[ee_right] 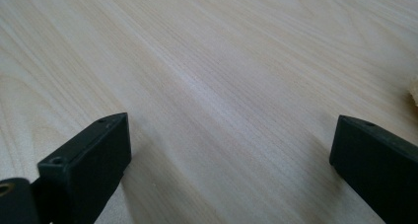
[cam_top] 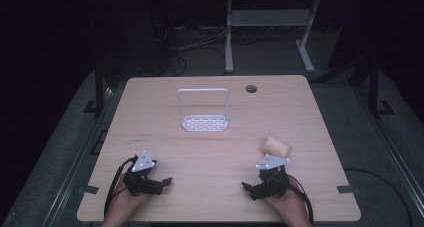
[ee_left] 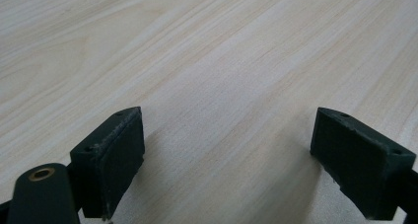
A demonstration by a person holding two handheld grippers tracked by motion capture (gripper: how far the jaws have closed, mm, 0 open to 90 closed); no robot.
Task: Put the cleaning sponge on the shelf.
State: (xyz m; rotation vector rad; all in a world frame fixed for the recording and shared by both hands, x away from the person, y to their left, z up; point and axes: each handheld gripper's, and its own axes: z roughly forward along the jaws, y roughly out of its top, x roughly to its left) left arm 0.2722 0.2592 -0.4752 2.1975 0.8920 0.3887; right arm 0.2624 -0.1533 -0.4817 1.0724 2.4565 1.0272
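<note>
Seen from above, a pale wooden table (cam_top: 220, 137) sits in a dark room. At the bottom of the frame a person's two hands rest near the table's front edge, each holding a black two-jaw tool. The left gripper (cam_top: 167, 180) lies at lower left, the right gripper (cam_top: 246, 186) at lower right; their jaws point toward each other across bare wood.

In both gripper views the jaws stand wide apart with nothing but wood grain between them — neither tool holds anything.

The nearest object is a tan bread roll (cam_top: 277, 146), lying in the lower right of the high view, just above the right gripper and apart from it. A sliver of it seems to show at the right edge of the right gripper view (ee_right: 414, 93). At upper centre stands a small white rack (cam_top: 204, 123) with a tall wire handle, well apart from the roll.

The likely step is picking up the roll with the right gripper. To do it well, turn the open jaws toward the roll, straddle its middle, and close gently — soft bread crushes easily.
</note>
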